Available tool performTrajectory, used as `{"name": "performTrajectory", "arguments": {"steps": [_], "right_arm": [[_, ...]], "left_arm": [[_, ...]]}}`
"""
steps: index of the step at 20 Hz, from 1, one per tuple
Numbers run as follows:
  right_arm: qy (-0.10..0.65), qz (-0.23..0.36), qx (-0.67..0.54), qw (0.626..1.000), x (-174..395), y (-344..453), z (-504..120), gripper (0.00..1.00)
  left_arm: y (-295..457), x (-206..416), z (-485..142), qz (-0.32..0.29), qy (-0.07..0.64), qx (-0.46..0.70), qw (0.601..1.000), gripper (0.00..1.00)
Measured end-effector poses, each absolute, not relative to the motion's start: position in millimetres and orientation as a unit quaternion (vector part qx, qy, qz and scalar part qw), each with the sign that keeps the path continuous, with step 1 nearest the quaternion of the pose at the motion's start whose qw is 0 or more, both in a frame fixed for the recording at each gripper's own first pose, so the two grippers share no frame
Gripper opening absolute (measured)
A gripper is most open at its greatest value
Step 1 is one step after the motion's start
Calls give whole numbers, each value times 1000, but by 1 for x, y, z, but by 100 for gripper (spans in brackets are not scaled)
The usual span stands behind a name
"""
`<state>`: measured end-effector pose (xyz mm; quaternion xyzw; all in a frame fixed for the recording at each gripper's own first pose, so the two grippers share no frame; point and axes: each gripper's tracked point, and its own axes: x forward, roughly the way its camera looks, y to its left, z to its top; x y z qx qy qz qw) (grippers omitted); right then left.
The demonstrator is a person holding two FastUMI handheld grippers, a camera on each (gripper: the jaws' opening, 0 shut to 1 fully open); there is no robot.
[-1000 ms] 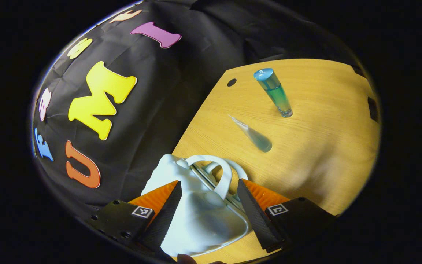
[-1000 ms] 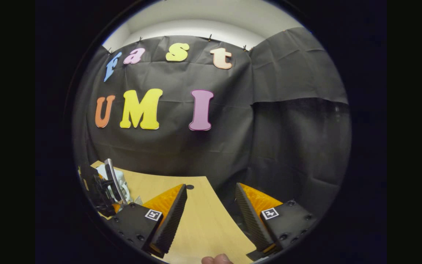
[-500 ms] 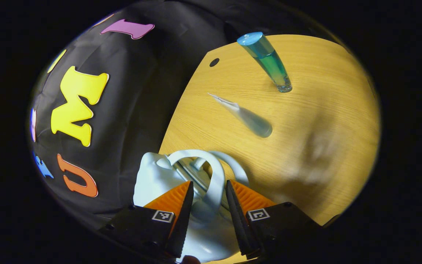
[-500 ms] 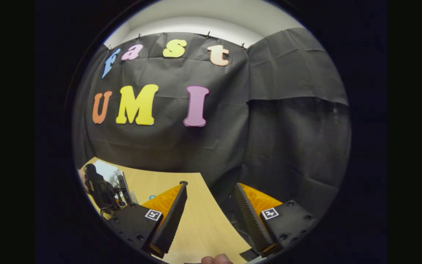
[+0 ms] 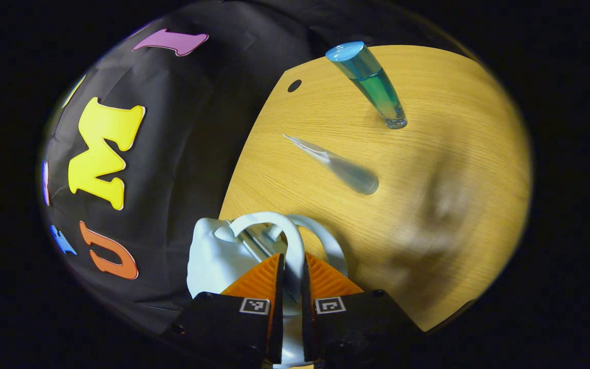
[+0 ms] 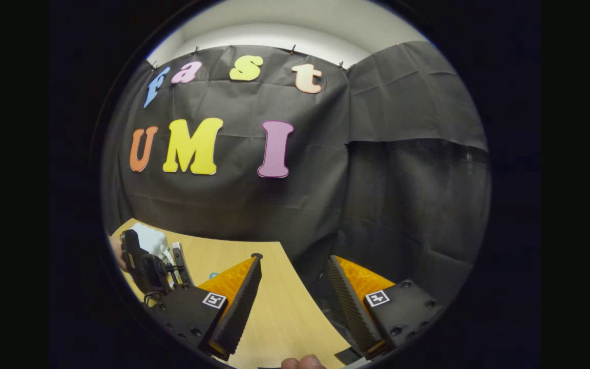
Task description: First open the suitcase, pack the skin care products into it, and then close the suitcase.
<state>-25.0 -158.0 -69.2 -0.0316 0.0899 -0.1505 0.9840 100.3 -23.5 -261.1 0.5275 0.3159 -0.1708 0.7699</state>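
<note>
Two small skin care items wait on the wooden table (image 5: pixel 454 154), well apart from the suitcase (image 5: pixel 213 253), a little pale case sitting at the table's near edge beside the black cloth wall. One is a tall blue-green bottle (image 5: pixel 372 84) standing upright; the other is a clear tube (image 5: pixel 333 164) lying flat between the bottle and the case.

The suitcase looks like a light, rigid plastic shell with rounded corners and a metal strip along its seam. It will probably slide easily on the smooth wood, so it may want steadying when the lid is lifted. Its two arched handles stand up side by side; the nearer handle (image 5: pixel 282 233) is thin and stiff, a natural place to take hold.

The left tool (image 5: pixel 291 271) has its two fingers brought almost together, clamped on that nearer handle, with the loop rising just beyond the tips.

The right tool (image 6: pixel 292 297) hovers over the table's far corner with its fingers wide apart, holding and touching nothing. In the right gripper view, the left tool and the hand (image 6: pixel 117 252) holding it sit off to the side at the case.
</note>
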Motion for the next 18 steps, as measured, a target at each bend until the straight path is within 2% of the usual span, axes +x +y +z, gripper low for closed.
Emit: {"name": "performTrajectory", "arguments": {"steps": [6, 11, 14, 18], "right_arm": [[82, -140, -32, 986, -26, -145, -64, 80], [65, -123, -31, 990, -20, -120, -51, 80], [64, -105, -32, 992, -13, -101, -50, 80], [64, -77, -42, 994, -8, -69, -43, 80]], "left_arm": [[-3, 108, -201, -141, 264, 480, 825, 4], [49, 111, -124, -95, 209, 394, 890, 3], [104, 107, -76, -38, 156, 306, 938, 3], [191, 97, -49, 21, 118, 216, 969, 3]]}}
